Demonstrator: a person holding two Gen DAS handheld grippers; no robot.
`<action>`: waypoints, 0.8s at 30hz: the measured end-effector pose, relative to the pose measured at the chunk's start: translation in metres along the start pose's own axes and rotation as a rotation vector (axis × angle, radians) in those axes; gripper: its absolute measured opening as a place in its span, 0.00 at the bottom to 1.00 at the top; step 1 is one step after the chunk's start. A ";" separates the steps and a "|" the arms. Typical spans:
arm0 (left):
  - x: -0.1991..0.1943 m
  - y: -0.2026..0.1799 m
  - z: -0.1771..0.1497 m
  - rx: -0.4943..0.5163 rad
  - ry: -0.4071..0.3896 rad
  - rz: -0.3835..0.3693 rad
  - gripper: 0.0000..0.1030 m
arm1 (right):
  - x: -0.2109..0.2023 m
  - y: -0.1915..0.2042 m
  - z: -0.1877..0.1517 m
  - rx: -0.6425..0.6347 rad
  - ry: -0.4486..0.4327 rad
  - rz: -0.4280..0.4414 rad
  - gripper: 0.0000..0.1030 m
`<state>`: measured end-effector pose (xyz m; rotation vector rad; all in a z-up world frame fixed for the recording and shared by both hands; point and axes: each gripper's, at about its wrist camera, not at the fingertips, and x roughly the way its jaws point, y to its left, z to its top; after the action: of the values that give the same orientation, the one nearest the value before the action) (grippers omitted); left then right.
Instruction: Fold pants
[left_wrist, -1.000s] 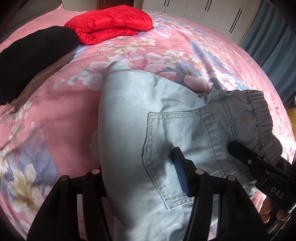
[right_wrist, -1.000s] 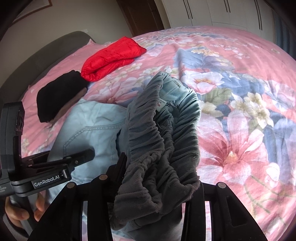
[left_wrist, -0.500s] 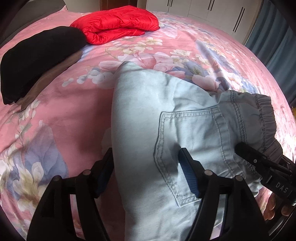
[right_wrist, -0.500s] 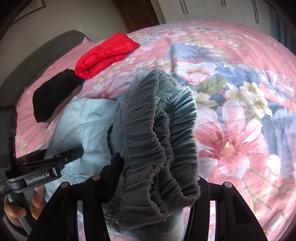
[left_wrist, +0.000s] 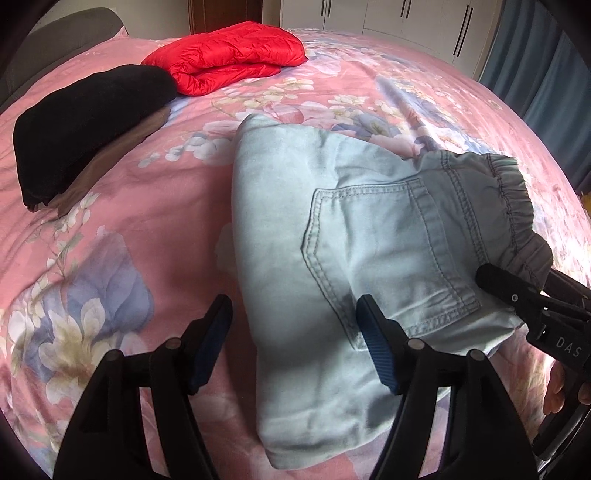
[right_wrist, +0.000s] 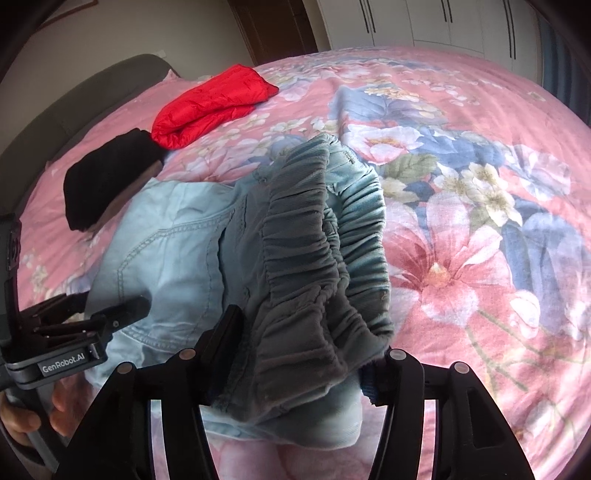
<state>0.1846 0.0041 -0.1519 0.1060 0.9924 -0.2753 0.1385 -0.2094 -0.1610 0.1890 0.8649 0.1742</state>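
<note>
The pale blue denim pants (left_wrist: 332, 229) lie folded in a thick bundle, 1 stitched back pocket facing up just ahead of the left tool's tips, and the gathered elastic waistband (right_wrist: 314, 266) bunched between the right tool's fingers.

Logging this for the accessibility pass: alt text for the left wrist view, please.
Open left tongs straddle the near edge of folded light-blue pants lying back-pocket up on a pink floral bedspread. The right tongs enter from the right by the elastic waistband. Beyond lie a folded red jacket and a black garment.
</note>
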 end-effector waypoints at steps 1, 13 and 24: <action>-0.001 -0.001 -0.002 0.004 -0.002 0.001 0.68 | -0.002 0.001 -0.001 -0.003 -0.002 -0.006 0.55; -0.004 0.000 -0.009 -0.005 0.002 -0.005 0.68 | -0.006 0.006 -0.008 -0.026 -0.003 -0.044 0.55; -0.005 0.000 -0.020 -0.006 0.020 -0.020 0.68 | -0.015 0.009 -0.014 -0.034 -0.007 -0.061 0.55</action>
<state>0.1658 0.0090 -0.1588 0.0938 1.0144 -0.2906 0.1176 -0.2030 -0.1569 0.1311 0.8591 0.1310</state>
